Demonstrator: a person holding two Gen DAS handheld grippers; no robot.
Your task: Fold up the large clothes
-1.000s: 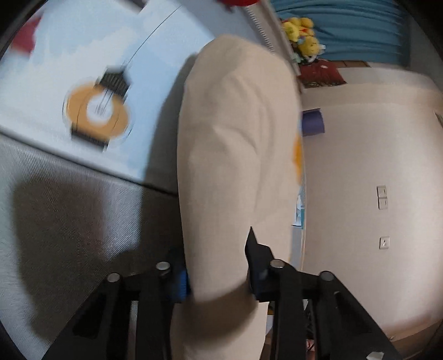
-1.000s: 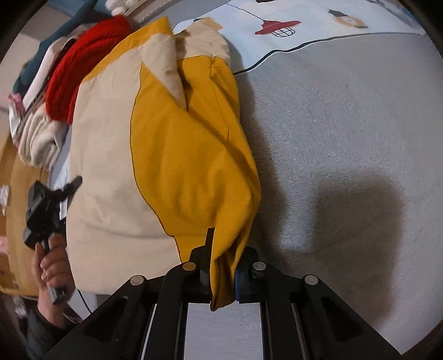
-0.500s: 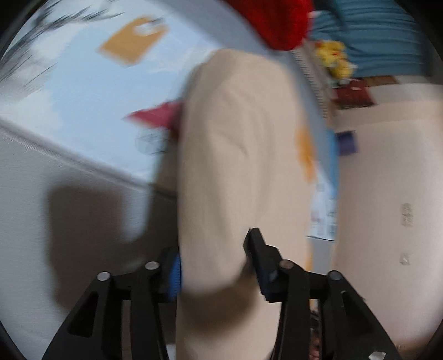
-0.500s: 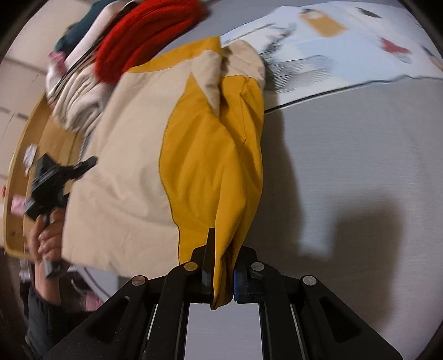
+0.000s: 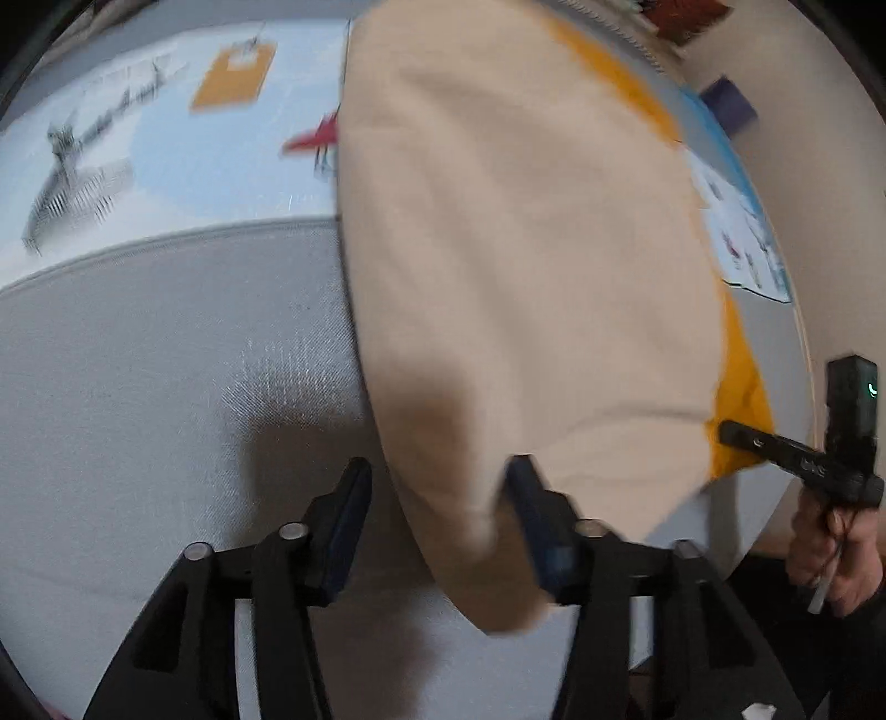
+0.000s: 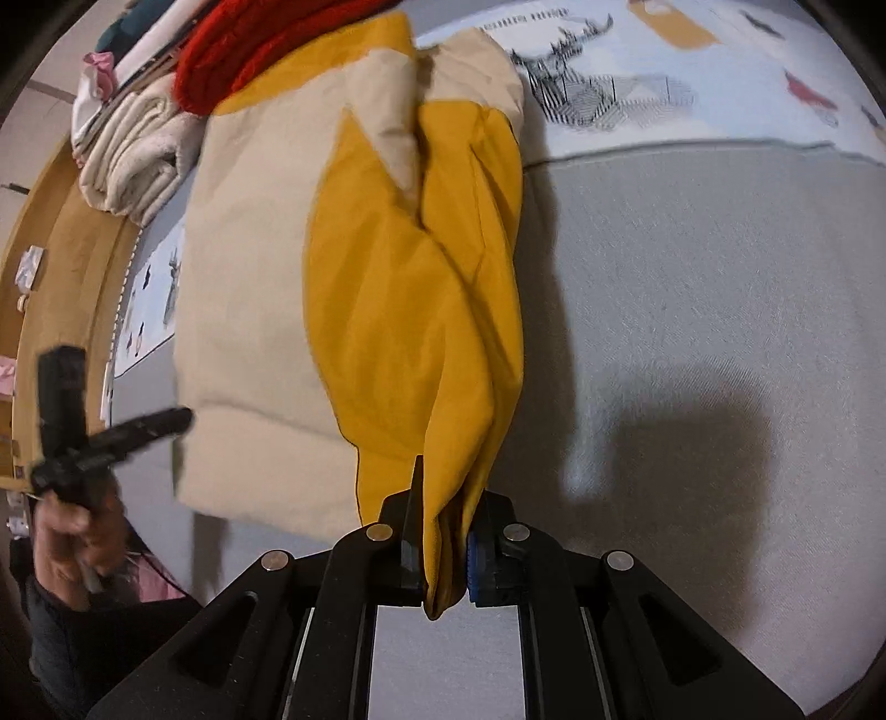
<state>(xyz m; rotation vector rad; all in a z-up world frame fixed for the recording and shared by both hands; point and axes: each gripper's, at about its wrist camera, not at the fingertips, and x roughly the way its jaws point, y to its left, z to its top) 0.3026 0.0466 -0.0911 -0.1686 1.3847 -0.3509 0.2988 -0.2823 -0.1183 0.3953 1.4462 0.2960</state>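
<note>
A large beige and yellow garment (image 6: pixel 387 288) lies partly lifted over the grey bed surface (image 6: pixel 692 310). My right gripper (image 6: pixel 446 531) is shut on its bunched yellow part. In the left wrist view the beige side of the garment (image 5: pixel 515 266) fills the middle, and its corner hangs between my left gripper's (image 5: pixel 437 498) fingers, which stand wide apart; the left finger does not touch the cloth. The left gripper also shows in the right wrist view (image 6: pixel 111 437), blurred, at the garment's left edge. The right gripper shows in the left wrist view (image 5: pixel 797 454), at the yellow edge.
A pile of folded clothes, red (image 6: pixel 249 50) and cream (image 6: pixel 133 160), lies at the back left. A light blue patterned sheet (image 5: pixel 166 138) covers the far part of the bed. A wooden bed frame (image 6: pixel 61 249) runs along the left.
My left gripper has opened; its fingers were closed against the beige cloth before. The left view has swung and the garment has spread wider. The right gripper keeps its hold.
</note>
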